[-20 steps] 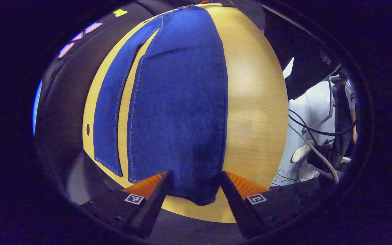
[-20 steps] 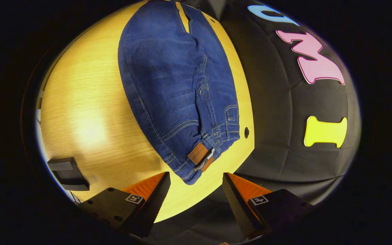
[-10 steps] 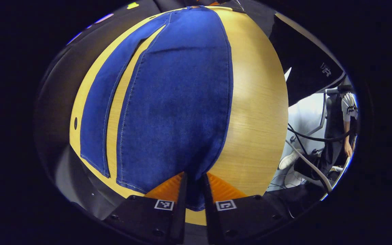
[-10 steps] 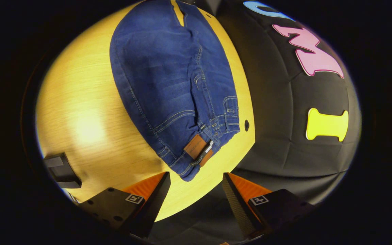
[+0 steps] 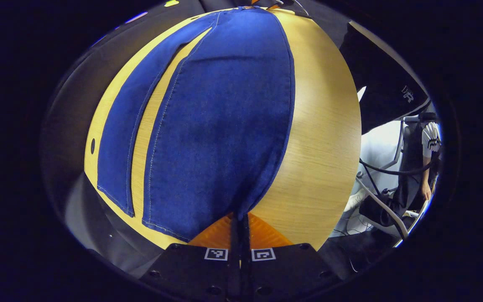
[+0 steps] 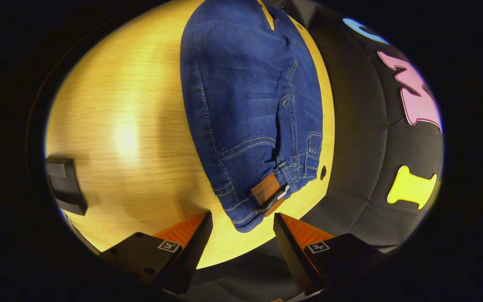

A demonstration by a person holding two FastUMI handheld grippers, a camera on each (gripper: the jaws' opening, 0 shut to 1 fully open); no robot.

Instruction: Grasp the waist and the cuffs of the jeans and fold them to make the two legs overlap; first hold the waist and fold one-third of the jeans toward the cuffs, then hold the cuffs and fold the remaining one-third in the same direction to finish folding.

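Dark blue jeans (image 5: 220, 121) lie flat along a light wooden table (image 5: 325, 138), the two legs side by side with a strip of wood between them. My left gripper (image 5: 240, 224) is shut on the cuff of the nearer, wider leg at its right corner. In the right gripper view the waist (image 6: 266, 197) of the jeans, with a brown leather patch, lies near the table's end. My right gripper (image 6: 241, 228) stands open just short of the waist's corner, nothing between its fingers.
A dark box (image 6: 63, 184) sits at the table's left edge in the right gripper view. The black booth wall (image 6: 367, 138) runs close along the far side. Cables and a seated person (image 5: 424, 163) are beyond the table's right edge.
My left gripper closed on the cuff of the wide leg. My right gripper swung left and nearer the waist, so the jeans now sit more centred above its fingers.
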